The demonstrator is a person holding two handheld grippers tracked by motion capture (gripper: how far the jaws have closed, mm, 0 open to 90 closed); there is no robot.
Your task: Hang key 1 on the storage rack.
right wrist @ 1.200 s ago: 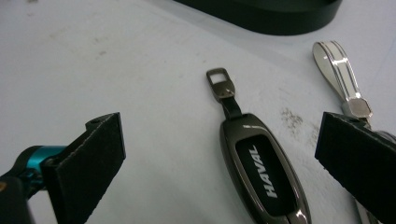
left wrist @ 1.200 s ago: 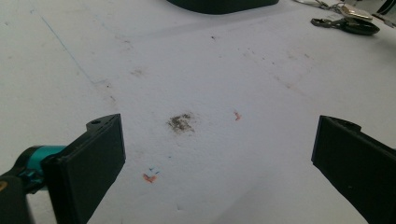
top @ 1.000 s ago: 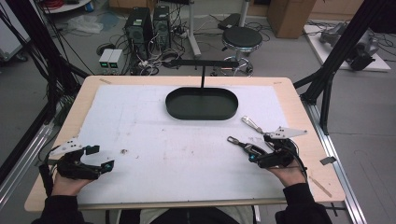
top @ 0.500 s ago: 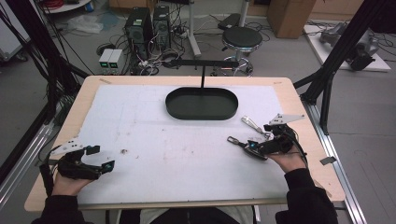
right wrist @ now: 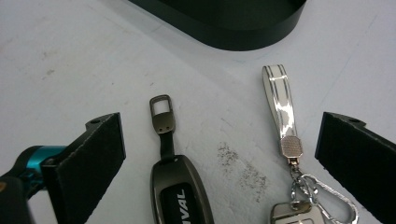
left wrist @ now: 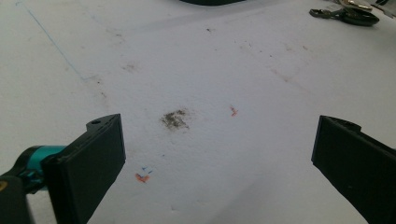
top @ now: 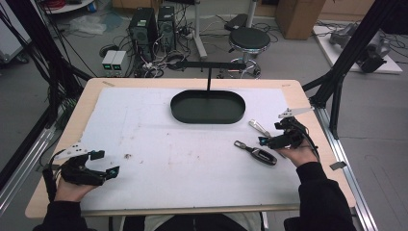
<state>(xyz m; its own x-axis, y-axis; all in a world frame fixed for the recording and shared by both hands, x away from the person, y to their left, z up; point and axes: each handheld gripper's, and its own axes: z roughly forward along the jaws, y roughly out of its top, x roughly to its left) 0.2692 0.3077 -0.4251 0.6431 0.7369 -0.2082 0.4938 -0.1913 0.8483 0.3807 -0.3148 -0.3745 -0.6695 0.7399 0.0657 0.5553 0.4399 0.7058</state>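
Note:
A dark car key fob (top: 256,153) (right wrist: 176,186) with a metal loop lies on the white mat. A silver key strap with a carabiner (top: 260,128) (right wrist: 283,112) lies beside it. My right gripper (top: 270,140) (right wrist: 219,154) hovers open just above both, its jaws either side of them. A black oval tray (top: 207,106) (right wrist: 243,23) with an upright T-shaped stand sits at the back centre. At the front left my left gripper (top: 105,164) (left wrist: 215,163) is open over bare, stained mat.
The white mat (top: 159,144) covers most of the wooden table (top: 288,89). Black frame struts (top: 346,62) rise at the right. A stool (top: 250,38), computers and cables stand on the floor behind the table.
My right gripper has drawn back to the right and away from the fob, which lies free on the mat. The left gripper has stayed put.

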